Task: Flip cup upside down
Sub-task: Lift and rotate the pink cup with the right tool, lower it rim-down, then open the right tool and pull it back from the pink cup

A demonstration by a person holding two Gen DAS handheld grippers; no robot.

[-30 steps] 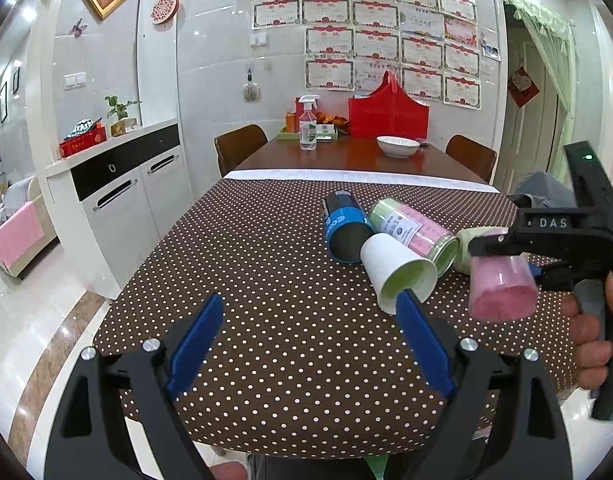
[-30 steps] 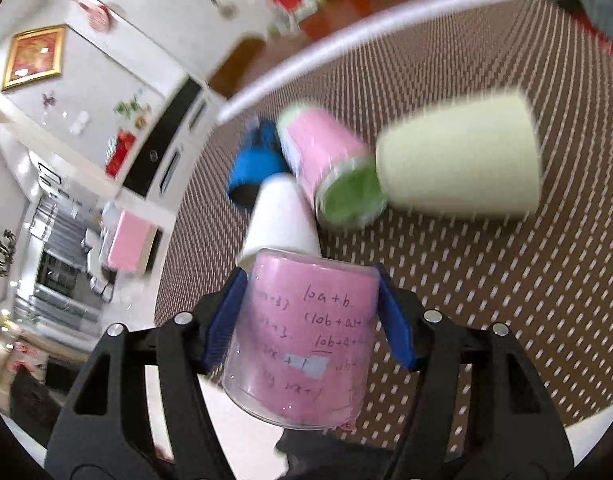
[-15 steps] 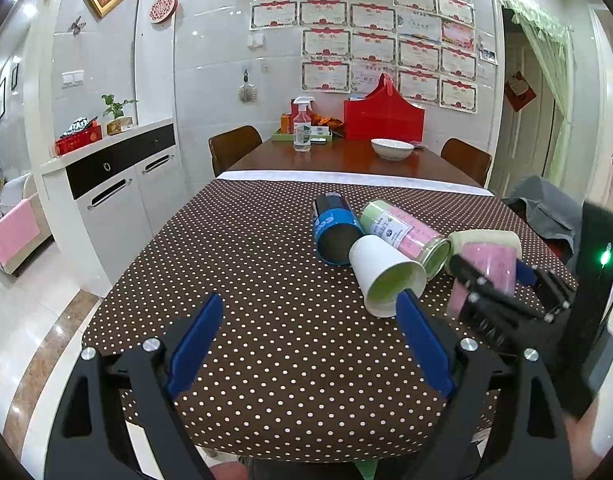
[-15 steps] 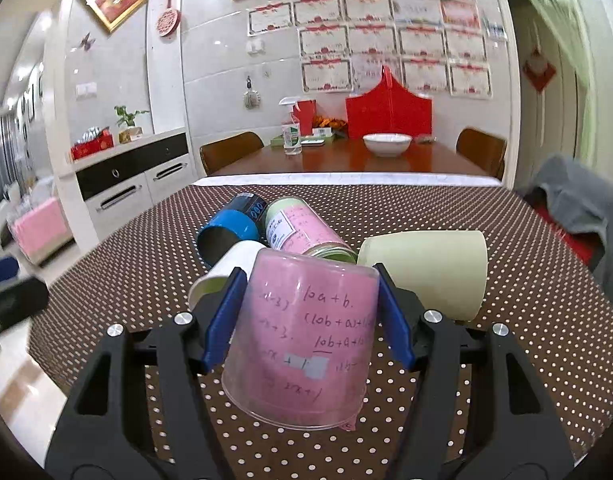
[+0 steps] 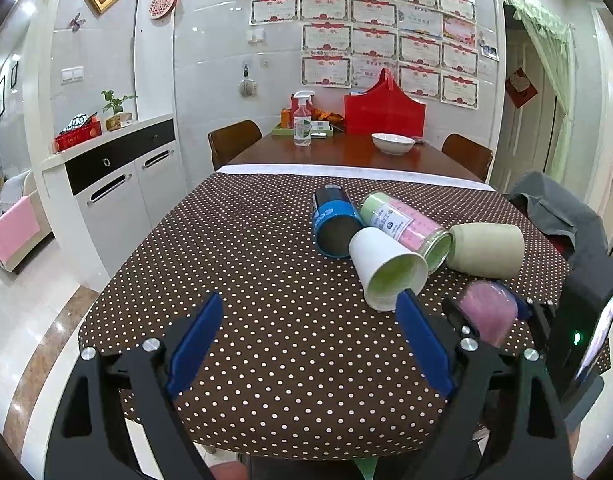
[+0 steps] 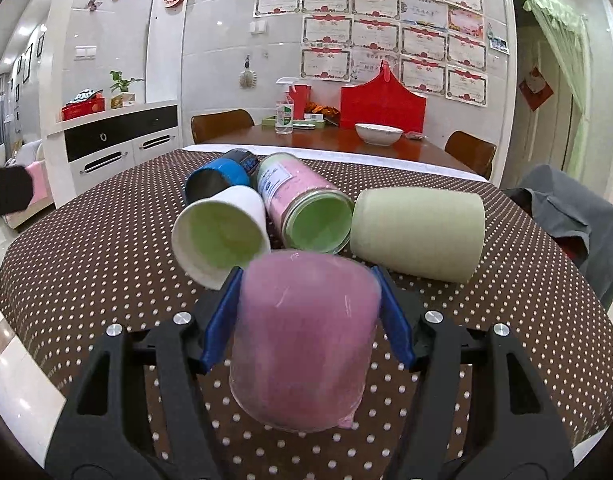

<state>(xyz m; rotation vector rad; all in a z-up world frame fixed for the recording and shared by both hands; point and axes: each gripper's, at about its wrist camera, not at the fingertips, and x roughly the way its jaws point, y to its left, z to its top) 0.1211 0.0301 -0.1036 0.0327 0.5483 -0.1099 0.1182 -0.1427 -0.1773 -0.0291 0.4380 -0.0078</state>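
Four cups lie on their sides on the dotted bench (image 5: 234, 280), clustered beyond the pink cup (image 6: 306, 344). The right hand-held gripper (image 6: 308, 316) pinches that pink cup between its blue pads near the bench's front right edge, its image blurred. The left hand-held gripper (image 5: 310, 344) hangs spread wide, holding nothing.

The right tongs (image 6: 308, 316) clamp a blurred translucent pink plastic cup (image 6: 302, 344) between blue pads above the brown polka-dot desk (image 6: 106, 264). Just beyond it lie a white paper cup (image 6: 222, 236), a pink-labelled green jar (image 6: 306, 208), a blue cylinder (image 6: 222, 176) and a pale green mug (image 6: 418, 236), all on their sides.
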